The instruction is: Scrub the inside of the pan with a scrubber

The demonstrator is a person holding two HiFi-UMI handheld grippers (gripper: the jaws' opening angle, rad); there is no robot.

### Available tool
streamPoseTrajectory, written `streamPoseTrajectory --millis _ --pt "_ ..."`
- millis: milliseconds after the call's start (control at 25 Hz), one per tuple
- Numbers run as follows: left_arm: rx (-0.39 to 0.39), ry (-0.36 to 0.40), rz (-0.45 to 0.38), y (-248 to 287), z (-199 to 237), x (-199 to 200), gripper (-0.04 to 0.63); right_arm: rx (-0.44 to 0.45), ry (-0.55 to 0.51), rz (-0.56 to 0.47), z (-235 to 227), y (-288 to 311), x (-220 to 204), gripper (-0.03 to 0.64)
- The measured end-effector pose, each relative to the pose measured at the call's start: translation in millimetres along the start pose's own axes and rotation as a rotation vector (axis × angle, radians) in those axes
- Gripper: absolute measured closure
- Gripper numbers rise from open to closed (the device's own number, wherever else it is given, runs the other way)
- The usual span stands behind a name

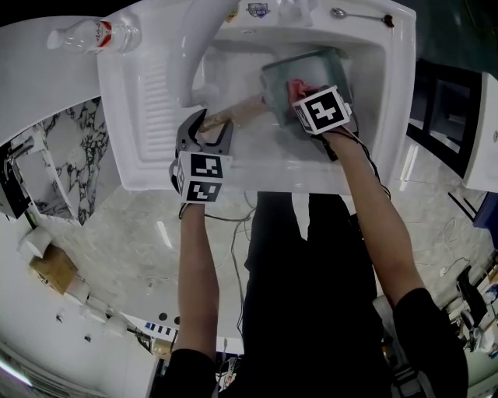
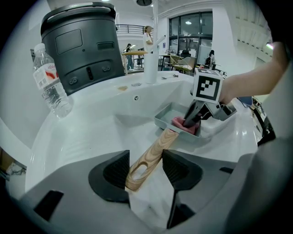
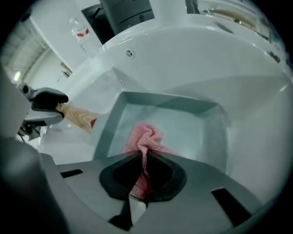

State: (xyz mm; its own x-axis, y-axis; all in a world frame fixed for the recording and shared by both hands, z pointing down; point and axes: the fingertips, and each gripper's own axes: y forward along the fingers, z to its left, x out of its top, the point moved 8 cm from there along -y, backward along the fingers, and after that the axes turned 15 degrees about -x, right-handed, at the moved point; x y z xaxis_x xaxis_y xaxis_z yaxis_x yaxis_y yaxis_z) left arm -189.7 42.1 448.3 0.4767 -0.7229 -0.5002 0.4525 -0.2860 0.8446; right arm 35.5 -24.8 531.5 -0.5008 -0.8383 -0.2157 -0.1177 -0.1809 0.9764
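Note:
A grey rectangular pan (image 1: 311, 66) (image 2: 165, 119) (image 3: 183, 123) lies in the white sink. Its wooden handle (image 1: 237, 113) (image 2: 149, 157) (image 3: 75, 116) points toward the left. My left gripper (image 1: 208, 124) (image 2: 145, 167) (image 3: 46, 103) has its jaws around the end of that handle, which runs slantwise from one pad to the other. My right gripper (image 1: 303, 105) (image 2: 192, 116) (image 3: 144, 157) is shut on a pink mesh scrubber (image 1: 297, 87) (image 2: 181, 122) (image 3: 144, 137). It presses the scrubber down onto the pan's floor near the handle side.
The sink basin (image 1: 373, 148) surrounds the pan, with a ribbed drainboard (image 1: 148, 93) at the left. A white faucet (image 1: 198, 47) arches over the basin. A water bottle (image 1: 93, 35) (image 2: 50, 82) lies on the rim, and a spoon (image 1: 358, 14) at the back. A dark appliance (image 2: 82, 45) stands behind.

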Motion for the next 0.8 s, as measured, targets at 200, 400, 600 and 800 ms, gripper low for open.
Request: streamPoseTrajectory --millis 200,400,600,800 --pt "0.0 0.0 0.002 1 0 0 0.366 0.202 -0.042 0.023 22 2 11 0.577" --pt "0.002 -0.006 0.008 1 -1 -1 0.365 0.402 -0.256 0.119 34 4 9 0.577" --pt "0.002 -0.009 0.009 0 -2 -1 0.365 0.359 -0.519 0.251 25 7 10 0.578" --pt "0.003 -0.008 0.011 -1 -4 -2 0.365 0.155 -0.703 0.387 -4 12 4 0.578"
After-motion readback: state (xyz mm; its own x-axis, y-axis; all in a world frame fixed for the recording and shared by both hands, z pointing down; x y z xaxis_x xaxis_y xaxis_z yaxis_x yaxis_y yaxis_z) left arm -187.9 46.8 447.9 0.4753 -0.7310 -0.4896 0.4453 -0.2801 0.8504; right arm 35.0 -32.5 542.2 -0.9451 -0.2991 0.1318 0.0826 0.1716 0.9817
